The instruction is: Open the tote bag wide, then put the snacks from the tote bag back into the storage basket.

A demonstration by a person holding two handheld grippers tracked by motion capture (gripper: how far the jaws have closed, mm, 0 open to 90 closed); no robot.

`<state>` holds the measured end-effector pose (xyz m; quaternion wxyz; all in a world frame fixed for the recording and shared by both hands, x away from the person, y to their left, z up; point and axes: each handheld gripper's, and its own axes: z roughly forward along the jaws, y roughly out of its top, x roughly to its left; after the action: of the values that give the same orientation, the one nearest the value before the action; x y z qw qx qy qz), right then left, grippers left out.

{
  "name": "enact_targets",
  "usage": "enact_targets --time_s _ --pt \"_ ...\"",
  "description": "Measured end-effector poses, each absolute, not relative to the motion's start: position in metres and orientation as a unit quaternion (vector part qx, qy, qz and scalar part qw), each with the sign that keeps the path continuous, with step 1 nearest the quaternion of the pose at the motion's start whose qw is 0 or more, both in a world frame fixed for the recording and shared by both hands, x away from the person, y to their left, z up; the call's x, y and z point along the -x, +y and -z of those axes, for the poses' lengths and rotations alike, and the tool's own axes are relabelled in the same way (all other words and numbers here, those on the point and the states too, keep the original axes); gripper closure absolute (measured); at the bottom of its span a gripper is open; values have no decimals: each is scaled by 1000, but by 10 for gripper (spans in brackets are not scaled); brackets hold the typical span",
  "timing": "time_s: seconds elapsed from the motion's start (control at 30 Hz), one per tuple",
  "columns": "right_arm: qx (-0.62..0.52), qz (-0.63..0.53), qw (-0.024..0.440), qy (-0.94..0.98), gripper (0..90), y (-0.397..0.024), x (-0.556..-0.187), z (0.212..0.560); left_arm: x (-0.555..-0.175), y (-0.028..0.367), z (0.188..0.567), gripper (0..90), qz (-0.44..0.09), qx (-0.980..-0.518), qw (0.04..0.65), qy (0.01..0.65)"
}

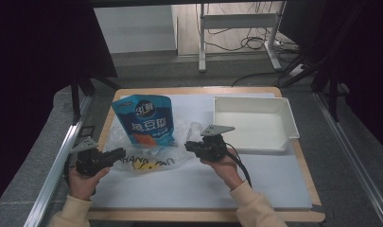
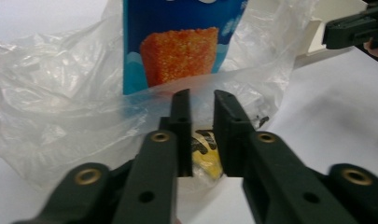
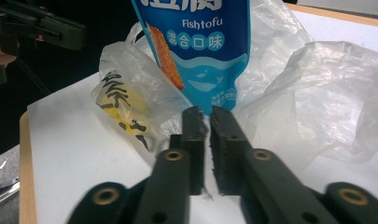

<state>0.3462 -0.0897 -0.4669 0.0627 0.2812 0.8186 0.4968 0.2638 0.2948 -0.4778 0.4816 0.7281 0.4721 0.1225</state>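
On the white mat covering the wooden desk (image 1: pixel 293 156), toward its left half, a blue foil snack pouch printed "Fishtofu" (image 1: pixel 146 120) lies inside a crumpled clear plastic bag with black lettering and a yellow patch (image 1: pixel 146 158), the pouch's top pointing at the desk's far edge. A person's left gripper (image 1: pixel 118 153) sits at the bag's near-left side, its black jaws slightly parted with a fold of the clear film between them, not pressed. The right gripper (image 1: pixel 191 146) rests at the bag's near-right edge, its jaws a narrow gap apart, nothing clamped, tips just short of the pouch's bottom. A white rectangular plastic tray (image 1: pixel 288 123) stands near the desk's far-right corner, apart from the bag.
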Motion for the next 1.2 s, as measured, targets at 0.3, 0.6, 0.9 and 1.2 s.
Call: enact_targets --time_s 0.3,0.6,0.9,1.2 --pt "-273 -511 68 812 485 -89 -344 463 -258 288 476 390 -149 -734 467 470" --pt "-274 -505 82 814 396 -88 -344 459 -258 285 476 318 -147 -740 458 470" --pt "-270 -521 98 804 377 -81 -345 442 -258 283 475 298 -146 -744 456 467" --pt "-272 -531 101 796 377 -73 -350 431 -258 283 474 290 -143 -744 456 467"
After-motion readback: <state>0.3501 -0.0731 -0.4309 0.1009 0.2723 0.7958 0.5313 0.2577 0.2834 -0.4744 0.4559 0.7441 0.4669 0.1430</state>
